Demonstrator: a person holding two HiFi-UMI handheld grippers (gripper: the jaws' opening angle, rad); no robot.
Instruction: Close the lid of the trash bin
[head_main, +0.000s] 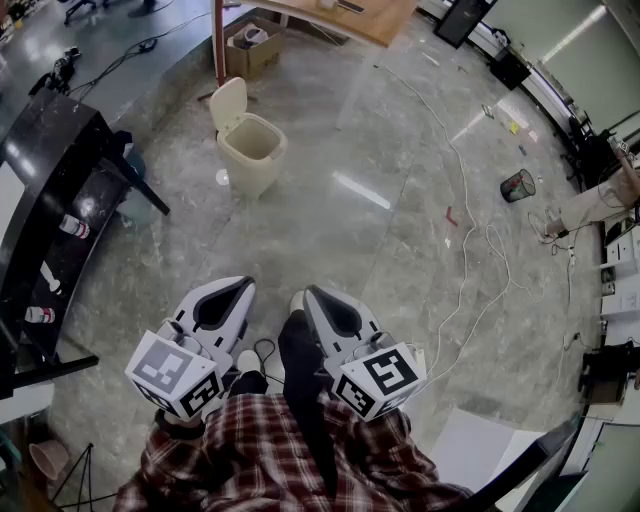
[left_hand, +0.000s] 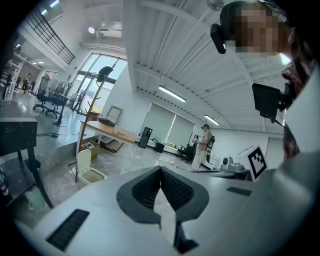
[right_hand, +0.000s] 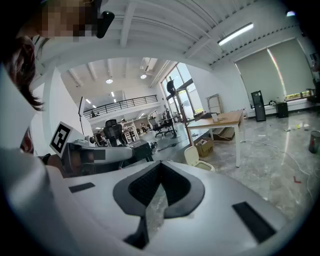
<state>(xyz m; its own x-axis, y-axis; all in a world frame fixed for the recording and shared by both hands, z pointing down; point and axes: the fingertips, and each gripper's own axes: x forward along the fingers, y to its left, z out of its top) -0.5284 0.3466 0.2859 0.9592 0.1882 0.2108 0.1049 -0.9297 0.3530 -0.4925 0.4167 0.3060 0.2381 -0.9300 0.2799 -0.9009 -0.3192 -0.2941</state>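
Note:
A cream trash bin (head_main: 252, 150) stands on the marble floor, well ahead of me, with its lid (head_main: 228, 105) tipped up and back. The left gripper view shows the bin (left_hand: 91, 173) small at the lower left, and in the right gripper view the bin (right_hand: 201, 162) is beyond the jaws, lid raised. My left gripper (head_main: 240, 286) and right gripper (head_main: 310, 294) are side by side close to my body, far short of the bin. Both are shut with nothing between the jaws, which meet at the tips (left_hand: 160, 168) (right_hand: 161, 164).
A black desk (head_main: 50, 200) runs along the left. A wooden table (head_main: 340, 15) with a cardboard box (head_main: 250, 45) under it stands behind the bin. White cables (head_main: 470, 250) trail across the floor at the right, near a small black mesh bin (head_main: 518, 185). A person (left_hand: 202, 147) stands far off.

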